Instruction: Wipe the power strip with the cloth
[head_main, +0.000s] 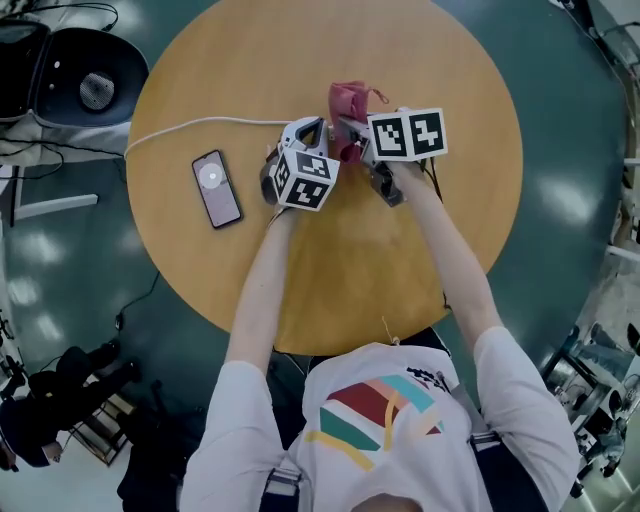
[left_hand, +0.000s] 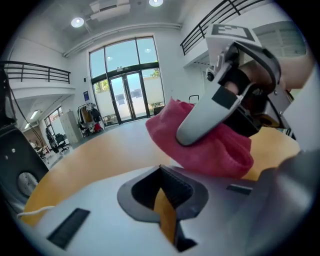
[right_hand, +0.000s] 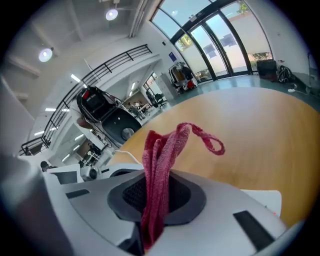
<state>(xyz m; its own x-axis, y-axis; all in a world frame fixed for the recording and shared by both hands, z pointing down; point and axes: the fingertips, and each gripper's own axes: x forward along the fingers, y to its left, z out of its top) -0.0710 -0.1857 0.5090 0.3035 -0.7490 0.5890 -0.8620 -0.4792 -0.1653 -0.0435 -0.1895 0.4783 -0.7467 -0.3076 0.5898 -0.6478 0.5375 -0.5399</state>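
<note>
Head view steeply above table (head_main: 200, 90); gripper views low, close, both on cloth (left_hand: 215, 147).

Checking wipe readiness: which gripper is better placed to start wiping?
Right. The right gripper is shut on the cloth; the left gripper, close beside it, holds no cloth.

We count one round desk (head_main: 330, 285). On the desk lie one phone (head_main: 217, 188), one white cable (head_main: 200, 123) and one red cloth (head_main: 350, 98). Over the desk's middle we count two claws, the left claw (head_main: 305, 132) and the right claw (head_main: 346, 130). Each carries one marker cube, so two in all: the left cube (head_main: 303, 181) and the right cube (head_main: 408, 133). Across the desk's near edge reach two forearms, the left forearm (head_main: 262, 290) and the right forearm (head_main: 452, 250), of one person (head_main: 380, 430).
</note>
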